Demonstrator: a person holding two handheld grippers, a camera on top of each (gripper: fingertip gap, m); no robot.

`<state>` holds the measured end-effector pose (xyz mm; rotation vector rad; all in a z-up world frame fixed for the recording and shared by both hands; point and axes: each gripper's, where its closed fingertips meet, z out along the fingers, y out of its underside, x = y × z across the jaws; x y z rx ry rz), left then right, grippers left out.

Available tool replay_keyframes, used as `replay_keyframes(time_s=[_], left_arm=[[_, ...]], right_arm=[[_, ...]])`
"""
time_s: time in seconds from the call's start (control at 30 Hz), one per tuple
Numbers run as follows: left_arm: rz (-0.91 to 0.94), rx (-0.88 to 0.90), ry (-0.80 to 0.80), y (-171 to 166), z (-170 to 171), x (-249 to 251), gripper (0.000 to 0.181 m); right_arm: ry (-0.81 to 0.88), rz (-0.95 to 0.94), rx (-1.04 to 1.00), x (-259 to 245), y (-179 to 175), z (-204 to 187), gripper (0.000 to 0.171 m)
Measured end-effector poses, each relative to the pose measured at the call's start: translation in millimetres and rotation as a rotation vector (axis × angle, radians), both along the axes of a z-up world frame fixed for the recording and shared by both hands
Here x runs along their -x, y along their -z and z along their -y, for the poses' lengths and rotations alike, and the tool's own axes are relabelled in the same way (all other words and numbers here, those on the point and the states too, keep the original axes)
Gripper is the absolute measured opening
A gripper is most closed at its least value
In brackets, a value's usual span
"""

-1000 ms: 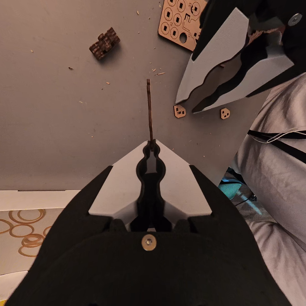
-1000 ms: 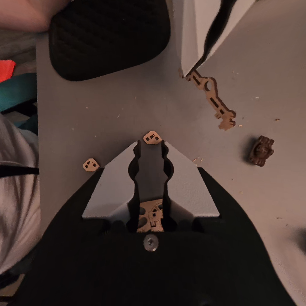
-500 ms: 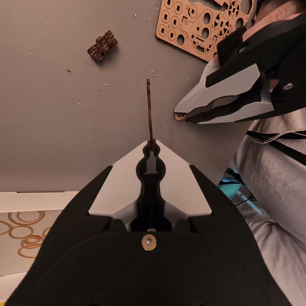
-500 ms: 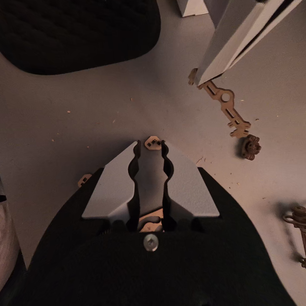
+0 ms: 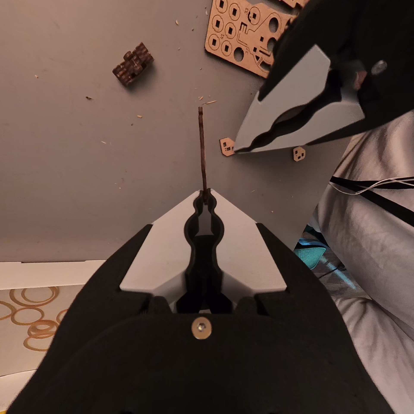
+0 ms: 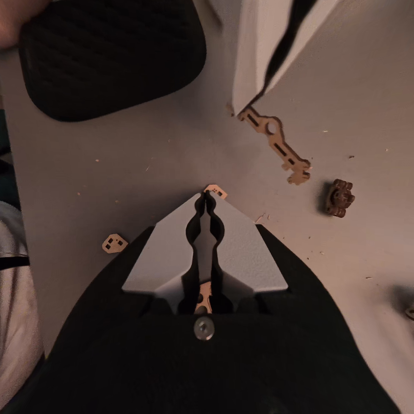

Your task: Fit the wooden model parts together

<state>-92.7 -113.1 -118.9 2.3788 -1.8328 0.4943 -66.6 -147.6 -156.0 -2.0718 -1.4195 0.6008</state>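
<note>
My left gripper (image 5: 205, 197) is shut on one end of a long slotted wooden strip (image 5: 202, 147), seen edge-on here and held out over the grey table. In the right wrist view the strip (image 6: 276, 144) shows flat, hanging from the left gripper (image 6: 240, 112). My right gripper (image 6: 206, 195) is shut on the near corner of a small tan wooden piece (image 6: 216, 190) at table level. In the left wrist view the right gripper (image 5: 235, 150) pinches that piece (image 5: 226, 146) just right of the strip.
A second small tan piece (image 6: 114, 243) (image 5: 299, 154) lies close by. A dark gear assembly (image 5: 133, 65) (image 6: 339, 198) sits on the table (image 5: 67, 179). A laser-cut wooden sheet (image 5: 237, 33) lies far right. A black pad (image 6: 107, 56) lies far left. A person's grey clothing (image 5: 369, 224) is at the right. There is about 7 cm between the tips of the two grippers.
My right gripper was open around the small tan piece and has shut on it. The left gripper has kept its hold on the strip, barely moving.
</note>
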Motion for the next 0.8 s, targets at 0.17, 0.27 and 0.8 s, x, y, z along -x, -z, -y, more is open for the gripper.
replay_keyframes(time_s=[0.17, 0.27, 0.8], left_arm=[[0.012, -0.009, 0.003, -4, 1, 1, 0.001], [0.025, -0.016, -0.006, -8, 0, 1, 0.001], [0.113, -0.032, 0.056, -29, 22, -11, 0.001]], right_arm=[[0.012, -0.029, -0.002, -3, -6, -11, 0.012], [0.134, -0.073, 0.100, 4, -13, -2, 0.034], [0.638, -0.053, -0.027, -8, 6, -4, 0.030]])
